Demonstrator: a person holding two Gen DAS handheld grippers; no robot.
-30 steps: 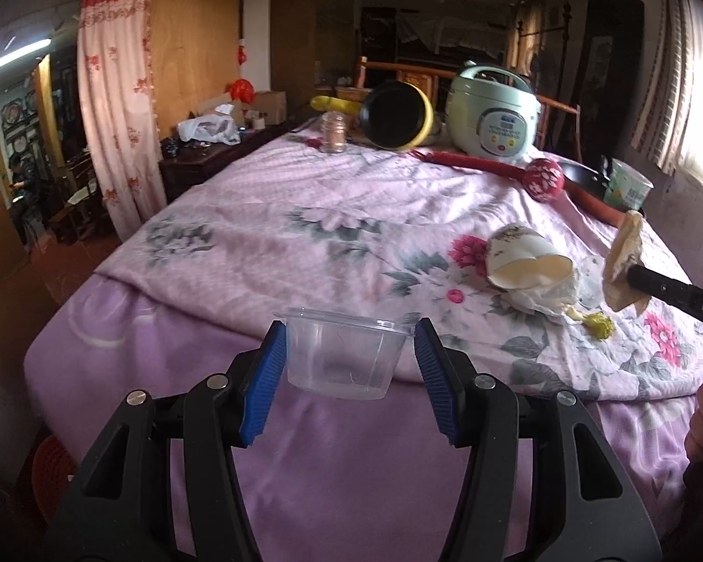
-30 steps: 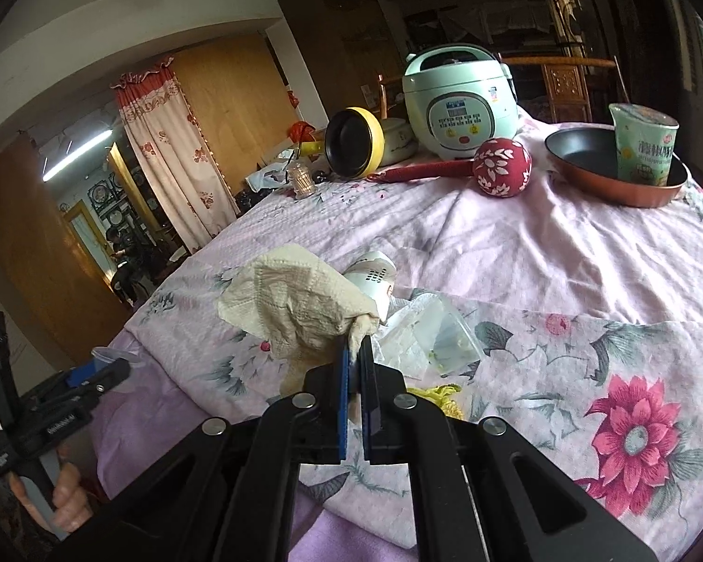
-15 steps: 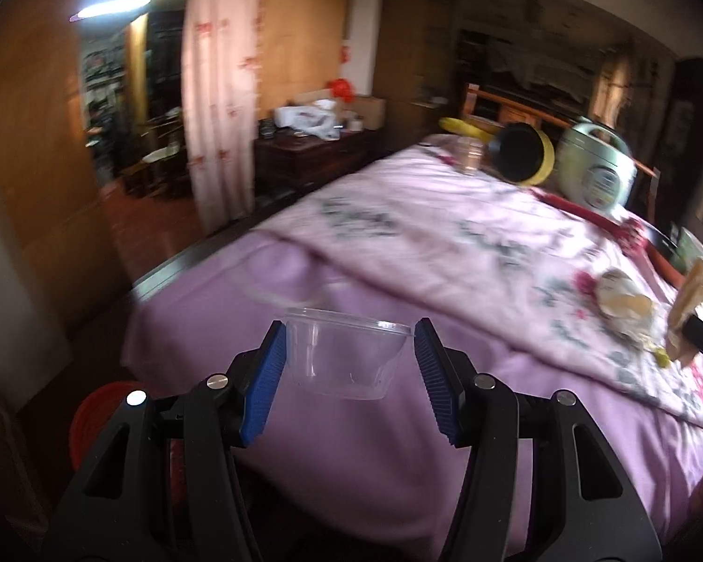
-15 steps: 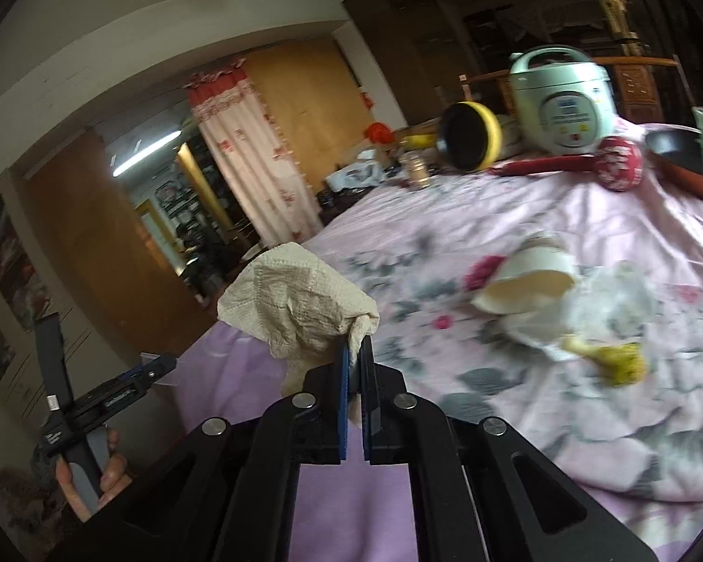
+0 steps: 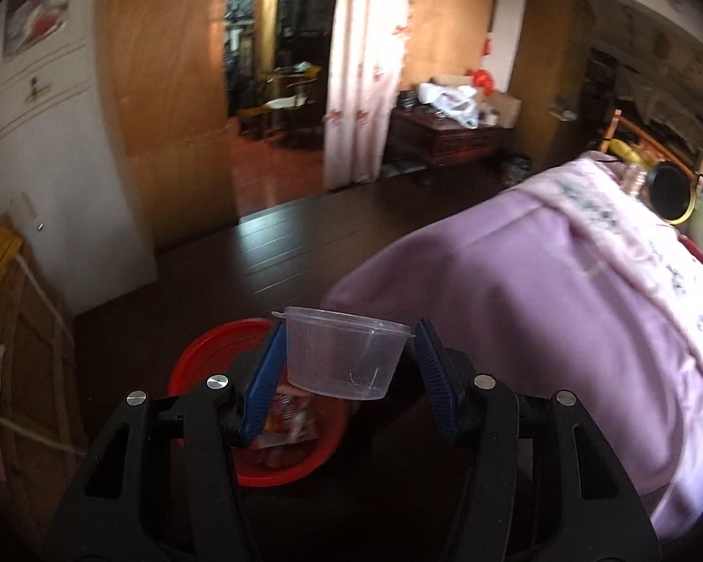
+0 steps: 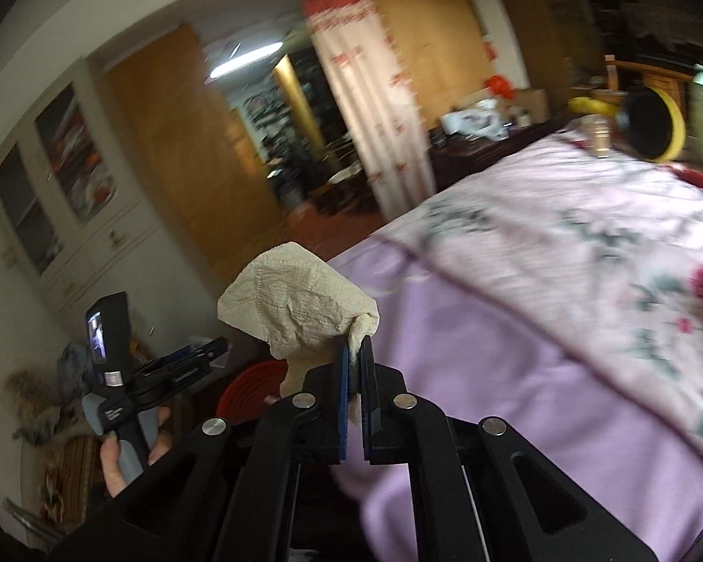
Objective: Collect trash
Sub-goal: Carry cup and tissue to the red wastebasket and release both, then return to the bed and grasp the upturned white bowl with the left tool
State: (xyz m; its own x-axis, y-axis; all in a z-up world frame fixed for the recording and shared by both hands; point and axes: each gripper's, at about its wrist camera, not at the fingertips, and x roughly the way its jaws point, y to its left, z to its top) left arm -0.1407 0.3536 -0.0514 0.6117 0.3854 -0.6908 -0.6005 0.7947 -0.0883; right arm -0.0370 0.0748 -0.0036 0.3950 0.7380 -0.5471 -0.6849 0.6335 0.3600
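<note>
At lower centre of the left view, left gripper [image 5: 349,365] fingers clasp a clear cup [image 5: 346,356] above the red bin [image 5: 257,403]; right gripper [image 6: 353,365] fingers pinch a tissue [image 6: 299,302]; centre each over bin before release.

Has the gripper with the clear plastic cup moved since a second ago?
Yes. The left gripper, holding the clear cup, swung off the pink bedspread toward the red bin on the floor.
</note>
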